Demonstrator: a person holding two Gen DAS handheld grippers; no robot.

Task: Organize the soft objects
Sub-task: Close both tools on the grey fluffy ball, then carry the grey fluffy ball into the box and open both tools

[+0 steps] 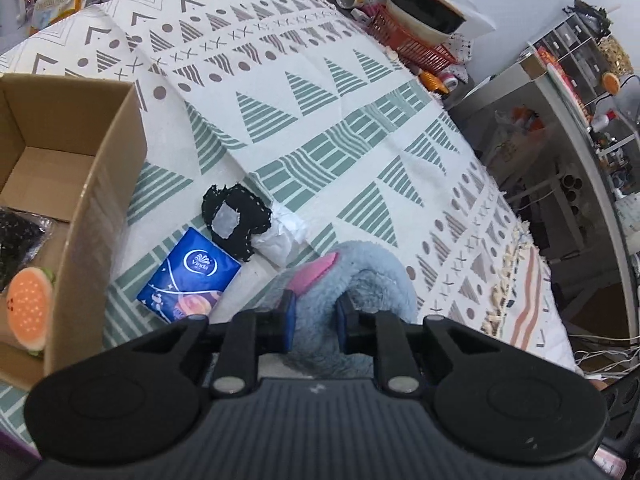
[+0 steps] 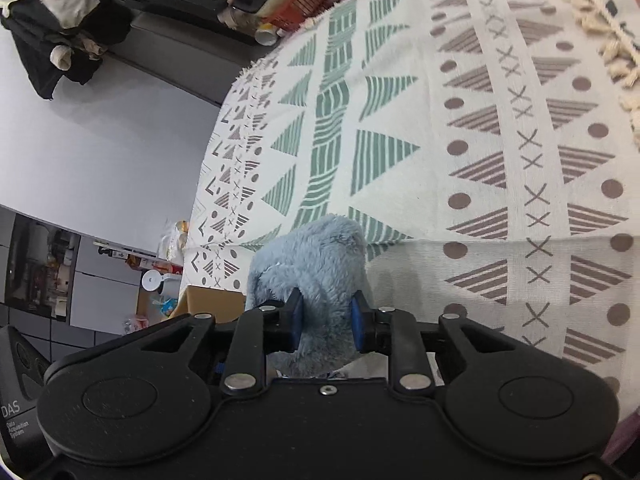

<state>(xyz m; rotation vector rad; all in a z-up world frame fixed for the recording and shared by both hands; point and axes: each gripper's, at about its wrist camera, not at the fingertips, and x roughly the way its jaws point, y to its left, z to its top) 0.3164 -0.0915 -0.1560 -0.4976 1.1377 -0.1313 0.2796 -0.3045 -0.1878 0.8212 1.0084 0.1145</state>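
- Plush toy [image 1: 360,276] mostly hidden behind both tools; pink patch shows, shape unclear.
- Left gripper [image 1: 316,312] clamped on toy; right gripper [image 2: 326,316] clamped on it too.
- Box [image 1: 100,184] cut off at left edge, w/ orange plush [image 1: 30,306] inside.
- Tissue pack [image 1: 190,276], black cloth [image 1: 234,220] on patterned tablecloth [image 1: 360,140]; cluttered shelves behind.

A patterned cloth [image 1: 320,120] (green and brown triangles) carries a cardboard box [image 1: 100,184], tissue pack [image 1: 192,276] and black fabric [image 1: 236,216].

Blue-grey plush toy [image 1: 360,280] w/ pink patch, on patterned cloth, pinched by both grippers.
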